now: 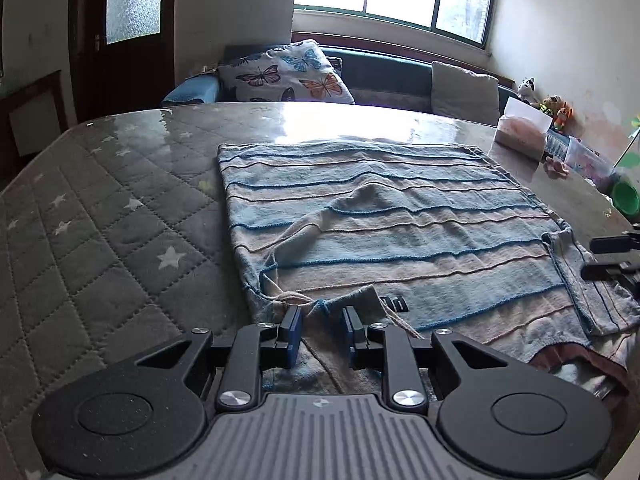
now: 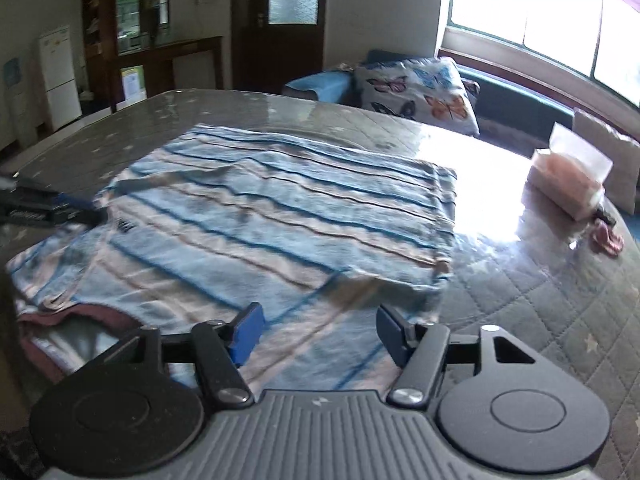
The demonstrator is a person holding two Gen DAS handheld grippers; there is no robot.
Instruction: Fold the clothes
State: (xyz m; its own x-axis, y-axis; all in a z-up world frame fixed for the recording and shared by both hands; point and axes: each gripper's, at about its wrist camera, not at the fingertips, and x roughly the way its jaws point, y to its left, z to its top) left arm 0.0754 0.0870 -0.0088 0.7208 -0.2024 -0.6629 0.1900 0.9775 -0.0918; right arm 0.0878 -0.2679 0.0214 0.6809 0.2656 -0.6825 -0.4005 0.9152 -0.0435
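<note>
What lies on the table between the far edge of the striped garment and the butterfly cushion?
Nothing but bare, glossy quilted table cover. In the left wrist view, the striped garment ends short of the table's far edge, and the butterfly cushion sits beyond it.

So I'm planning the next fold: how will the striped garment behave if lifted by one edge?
The striped garment is probably floppy: wrinkled, corners flopped over. Likely light. It may slide on the glossy table cover.

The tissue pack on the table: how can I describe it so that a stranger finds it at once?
Start at the big quilted table under the window. Beyond the striped garment, toward the far right edge, stands the tissue pack. It is a soft clear packet of pinkish tissues with a white sheet sticking up, the only upright packet there.
</note>
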